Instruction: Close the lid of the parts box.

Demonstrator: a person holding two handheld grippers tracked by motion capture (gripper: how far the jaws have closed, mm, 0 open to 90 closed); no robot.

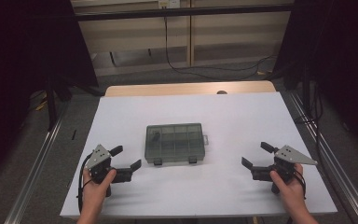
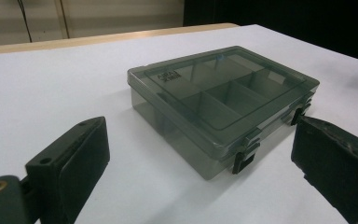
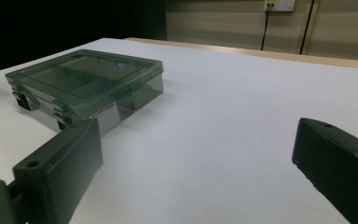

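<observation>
A smoky, see-through compartment box [image 1: 175,143] is seen lying flat and shut at the centre of a white table [image 1: 242,116] in the high view. Its long axis is laid from 9 o'clock to 3 o'clock, and its two dark latches [image 1: 158,161] are turned toward 6 o'clock, the person's side. A small tab is carried on its 3 o'clock end. Through the lid, dividers are made out in the left gripper view [image 2: 223,100].

From the left gripper [image 1: 124,157], held at about 8 o'clock on the table, the box is found toward 2 o'clock, near but not touched. From the right gripper [image 1: 258,154], held at about 4 o'clock, the box is found toward 10 o'clock, somewhat farther off.

Both claws are held wide apart, and nothing is gripped or touched by either. In the right gripper view the box [image 3: 86,81] is framed beyond one jaw, with bare tabletop between the two. Each tool is grasped by a hand [image 1: 95,184] entering from 6 o'clock.
</observation>
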